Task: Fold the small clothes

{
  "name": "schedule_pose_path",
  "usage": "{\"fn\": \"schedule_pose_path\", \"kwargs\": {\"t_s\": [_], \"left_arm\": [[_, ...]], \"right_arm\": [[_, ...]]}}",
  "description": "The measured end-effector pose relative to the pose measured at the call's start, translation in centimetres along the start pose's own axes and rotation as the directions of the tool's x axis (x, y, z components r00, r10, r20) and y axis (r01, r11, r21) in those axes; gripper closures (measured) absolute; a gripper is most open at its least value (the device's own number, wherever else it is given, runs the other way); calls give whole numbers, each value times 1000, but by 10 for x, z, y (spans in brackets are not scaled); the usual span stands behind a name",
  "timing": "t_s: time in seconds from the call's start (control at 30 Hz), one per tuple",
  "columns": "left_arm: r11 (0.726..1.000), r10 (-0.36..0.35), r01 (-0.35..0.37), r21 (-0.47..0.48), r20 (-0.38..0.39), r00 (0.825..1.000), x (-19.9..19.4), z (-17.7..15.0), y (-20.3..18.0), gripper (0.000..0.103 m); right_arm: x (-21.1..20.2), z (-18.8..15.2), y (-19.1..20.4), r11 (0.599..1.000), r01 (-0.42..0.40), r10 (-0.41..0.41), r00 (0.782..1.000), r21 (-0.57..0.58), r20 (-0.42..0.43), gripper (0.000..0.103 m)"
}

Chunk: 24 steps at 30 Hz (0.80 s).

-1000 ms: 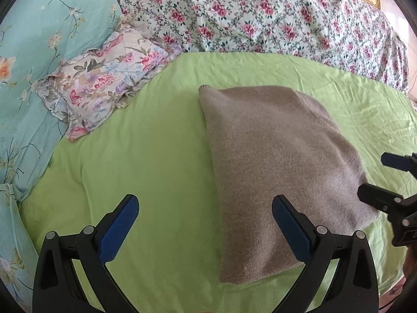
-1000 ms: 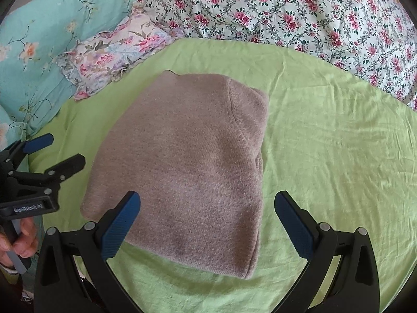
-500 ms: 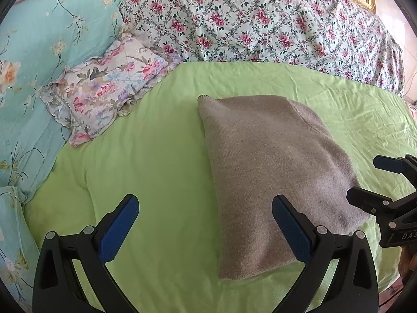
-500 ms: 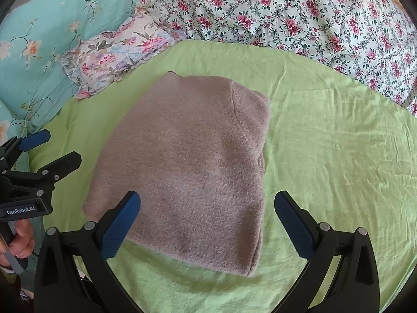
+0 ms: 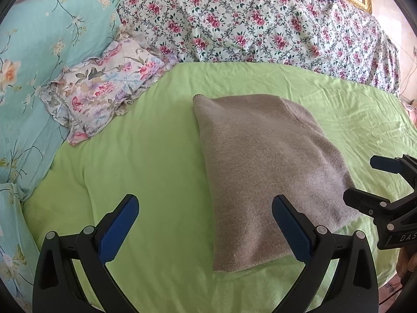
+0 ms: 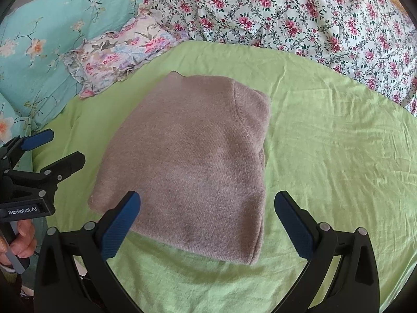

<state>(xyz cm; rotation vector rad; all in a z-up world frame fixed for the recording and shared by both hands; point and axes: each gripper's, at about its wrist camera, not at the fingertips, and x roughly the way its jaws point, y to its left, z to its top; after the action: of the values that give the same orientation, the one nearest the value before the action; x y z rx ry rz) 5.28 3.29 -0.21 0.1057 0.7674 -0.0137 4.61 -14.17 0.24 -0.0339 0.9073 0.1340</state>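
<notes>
A taupe knit sweater [image 5: 263,172] lies folded into a flat rectangle on the green sheet [image 5: 146,161]; it also shows in the right wrist view [image 6: 192,161]. My left gripper [image 5: 206,224] is open and empty, above the sheet by the sweater's near left corner. My right gripper [image 6: 207,221] is open and empty, above the sweater's near edge. Each gripper shows in the other's view: the right one [image 5: 365,180] at the far right, the left one [image 6: 54,148] at the far left. Neither touches the sweater.
A small floral pillow [image 5: 104,88] lies left of the sweater. A teal floral quilt [image 5: 34,73] runs along the left side. A rose-patterned cover [image 5: 260,23] lies across the back. The bed's near edge is just below the grippers.
Both grippers have drawn back a little and tilted up, so the sweater sits slightly lower in both views. The sweater has not moved. Both jaws stay open.
</notes>
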Motion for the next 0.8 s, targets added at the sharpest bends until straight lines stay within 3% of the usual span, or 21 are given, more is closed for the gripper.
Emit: {"fn": "schedule_pose_path", "kwargs": {"t_s": [0.8], "left_arm": [[1000,-17,17,18,13,1000,-10,-1,-1,1]], "right_arm": [[-13,-3,-1,1000,-2,2,1000,-2,14,0]]}}
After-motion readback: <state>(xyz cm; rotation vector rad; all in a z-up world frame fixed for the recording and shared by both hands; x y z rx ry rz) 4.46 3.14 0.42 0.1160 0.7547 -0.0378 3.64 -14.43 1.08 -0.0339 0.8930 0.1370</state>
